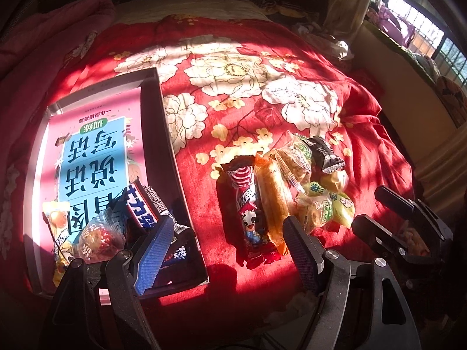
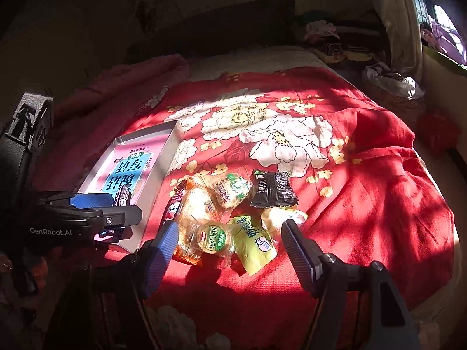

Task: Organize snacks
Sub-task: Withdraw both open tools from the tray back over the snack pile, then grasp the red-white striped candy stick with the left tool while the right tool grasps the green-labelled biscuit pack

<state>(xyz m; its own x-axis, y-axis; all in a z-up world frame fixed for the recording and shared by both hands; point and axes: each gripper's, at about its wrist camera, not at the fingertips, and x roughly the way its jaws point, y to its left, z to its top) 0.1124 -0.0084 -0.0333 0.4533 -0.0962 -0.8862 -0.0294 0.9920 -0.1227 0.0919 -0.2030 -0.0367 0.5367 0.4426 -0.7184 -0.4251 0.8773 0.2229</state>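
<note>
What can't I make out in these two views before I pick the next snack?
- Tray near corner, left view: covered by the left gripper.
- Snacks in the tray, right view: mostly behind the left gripper.
- Bottom snacks of the pile, both views: buried under upper packets.

Red floral bedspread [image 1: 262,67], window [image 1: 423,20] w/ curtain [image 2: 405,14]

Black left claw [image 2: 87,215] body: read "GenRobot.AI" in white.
Pink-and-blue book cover [image 1: 96,148] in grey tray: bore large Chinese characters, upside down.

Light: hard sunlight from window [image 1: 420,26], upper right.
Shadows: deep, banded across bedspread [image 1: 262,87].
Edges: fisheye-curved, dark.
</note>
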